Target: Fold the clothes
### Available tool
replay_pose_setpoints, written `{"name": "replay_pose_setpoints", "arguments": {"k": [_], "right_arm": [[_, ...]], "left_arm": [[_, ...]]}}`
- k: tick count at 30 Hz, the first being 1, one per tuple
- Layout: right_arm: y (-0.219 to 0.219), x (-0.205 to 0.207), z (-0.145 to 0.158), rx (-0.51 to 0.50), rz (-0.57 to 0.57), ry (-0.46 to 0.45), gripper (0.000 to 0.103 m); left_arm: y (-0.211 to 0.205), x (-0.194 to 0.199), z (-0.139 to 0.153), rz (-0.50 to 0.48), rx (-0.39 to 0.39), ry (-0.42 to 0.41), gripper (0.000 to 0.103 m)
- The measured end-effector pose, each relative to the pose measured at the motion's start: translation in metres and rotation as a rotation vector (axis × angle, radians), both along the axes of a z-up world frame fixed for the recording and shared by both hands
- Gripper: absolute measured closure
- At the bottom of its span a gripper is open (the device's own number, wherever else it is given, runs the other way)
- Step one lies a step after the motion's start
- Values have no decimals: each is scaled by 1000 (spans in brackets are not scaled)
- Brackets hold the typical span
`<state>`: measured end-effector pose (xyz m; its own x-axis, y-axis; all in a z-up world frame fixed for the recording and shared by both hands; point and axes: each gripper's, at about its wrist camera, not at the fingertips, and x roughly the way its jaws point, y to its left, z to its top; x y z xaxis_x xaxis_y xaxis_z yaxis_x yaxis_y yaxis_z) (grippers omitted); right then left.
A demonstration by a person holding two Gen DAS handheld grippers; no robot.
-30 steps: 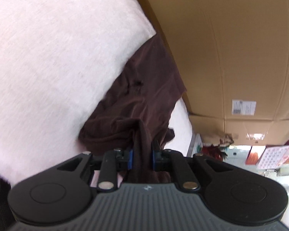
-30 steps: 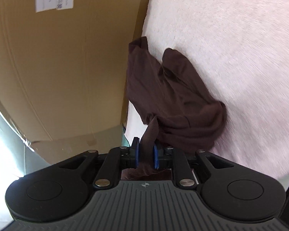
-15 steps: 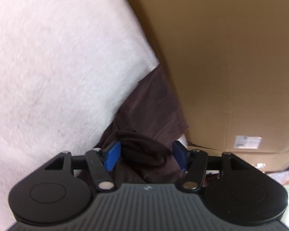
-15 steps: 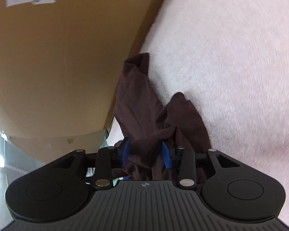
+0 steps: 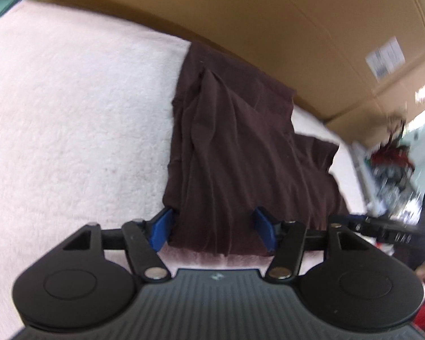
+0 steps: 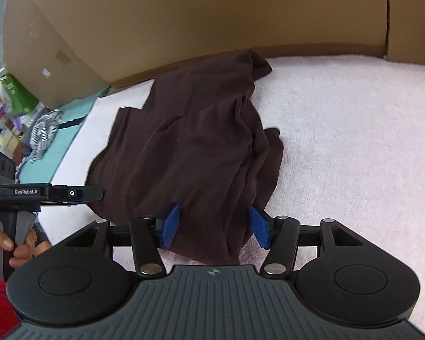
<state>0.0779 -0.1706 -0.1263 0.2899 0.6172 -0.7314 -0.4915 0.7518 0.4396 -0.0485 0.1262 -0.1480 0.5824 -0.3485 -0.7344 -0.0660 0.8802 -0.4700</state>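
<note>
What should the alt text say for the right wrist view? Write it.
An open right tool straddles the near edge of a crumpled dark brown garment lying on a pale pink fleece blanket. A cardboard box stands behind; the left tool enters at left.

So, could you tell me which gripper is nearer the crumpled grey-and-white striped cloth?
Left. The left gripper sits on the dark brown garment's side towards the striped cloth; the right gripper is farther across.
</note>
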Motion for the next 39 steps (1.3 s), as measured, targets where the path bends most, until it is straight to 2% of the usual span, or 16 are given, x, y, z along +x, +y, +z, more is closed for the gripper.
{"name": "replay_pose_setpoints", "arguments": {"k": [3, 6, 10, 12, 13, 15, 17, 20, 21, 22, 28, 29, 31, 32, 34, 39], "right_arm": [[0, -1, -4, 17, -23, 38, 72], [-5, 0, 10, 46, -15, 90, 79], [-15, -5, 24, 84, 11, 173, 81], [-21, -6, 14, 66, -7, 214, 80], [-23, -5, 2, 60, -24, 235, 80], [-27, -3, -18, 62, -71, 277, 74], [-33, -1, -19, 103, -143, 301, 73], [-31, -15, 3, 61, -139, 234, 64], [-31, -20, 10, 46, -137, 204, 63], [-31, -26, 15, 38, -133, 179, 63], [-12, -44, 19, -67, -111, 56, 60], [-10, -46, 18, -82, -104, 35, 57], [-8, -48, 14, -104, -106, 22, 66], [-9, -47, 12, -105, -112, 25, 75], [-13, -44, 12, -89, -128, 35, 81], [-16, -45, 16, -97, -127, 18, 86]], "left_arm": [[-4, 0, 2, -106, 92, -37, 52], [-7, -3, 11, -171, 115, -53, 68], [3, -26, 20, -211, 47, -21, 71], [6, -39, 12, -232, 18, 16, 83], [6, -45, 3, -239, 22, 34, 84], [9, -56, -9, -245, 13, 51, 94], [16, -60, -7, -231, -9, 36, 94], [22, -65, 10, -240, -48, -44, 88], [19, -65, 13, -257, -14, -62, 77], [15, -64, 14, -277, 20, -74, 76], [-12, -48, 2, -374, 207, -106, 75], [-14, -48, 3, -400, 249, -115, 75], [-14, -50, 4, -449, 303, -123, 82], [-9, -51, 5, -460, 289, -119, 86], [5, -57, 11, -466, 241, -135, 103], [27, -64, 13, -446, 222, -126, 103]]}}
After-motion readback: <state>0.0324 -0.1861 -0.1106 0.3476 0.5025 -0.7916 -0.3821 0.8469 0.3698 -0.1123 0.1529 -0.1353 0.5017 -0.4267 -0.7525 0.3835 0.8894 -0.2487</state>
